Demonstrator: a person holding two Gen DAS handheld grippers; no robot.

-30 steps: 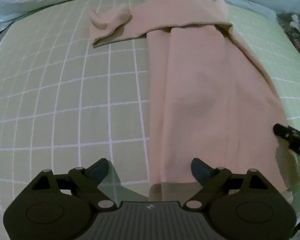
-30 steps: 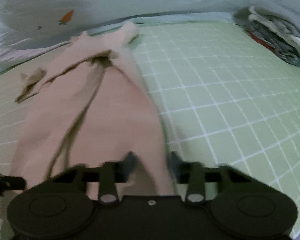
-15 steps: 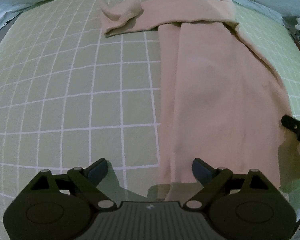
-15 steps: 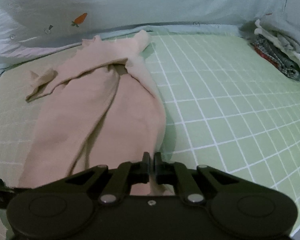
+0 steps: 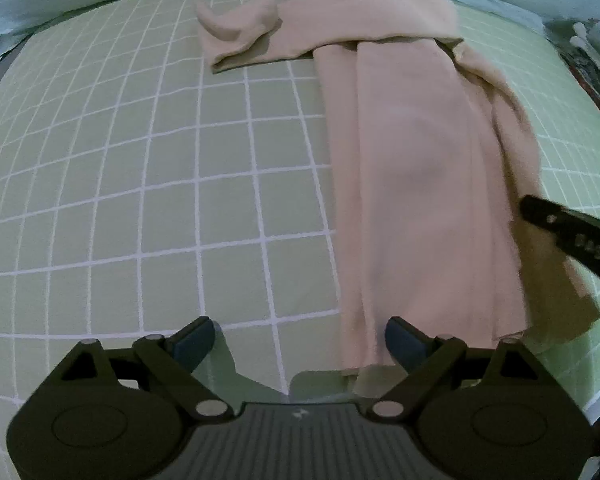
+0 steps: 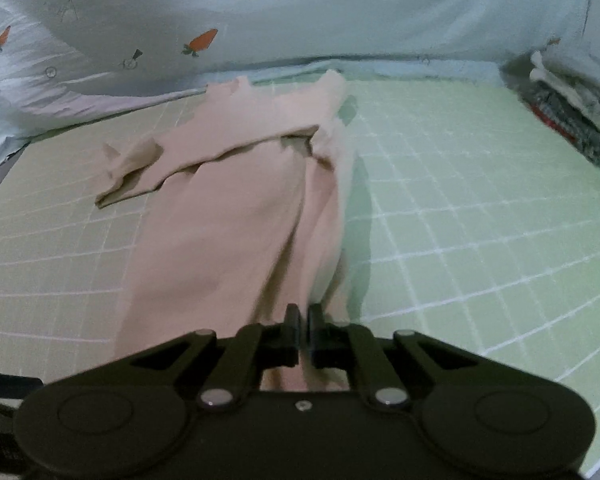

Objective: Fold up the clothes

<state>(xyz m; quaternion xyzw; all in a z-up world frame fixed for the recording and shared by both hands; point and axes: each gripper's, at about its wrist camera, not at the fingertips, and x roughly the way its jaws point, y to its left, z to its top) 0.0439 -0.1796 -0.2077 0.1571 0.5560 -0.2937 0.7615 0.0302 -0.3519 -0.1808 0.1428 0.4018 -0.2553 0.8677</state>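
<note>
Peach garment point(image 5: 416, 168) lies lengthwise on the green grid mat point(image 5: 140, 200). My right tongs point(image 6: 303, 320) are clamped on its near right hem; my left tongs point(image 5: 300, 338) stand apart, empty. Cloth looks light and limp: best gripped at hem corners.

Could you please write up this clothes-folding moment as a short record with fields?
surface: green mat with a white grid
garment: long pale pink fabric garment, partly folded lengthwise, one sleeve lying out to the side
left gripper: open, holding nothing, near the garment's bottom hem
right gripper: fingers shut on the garment's lower edge
background: stack of folded clothes; light blue carrot-print sheet
</note>
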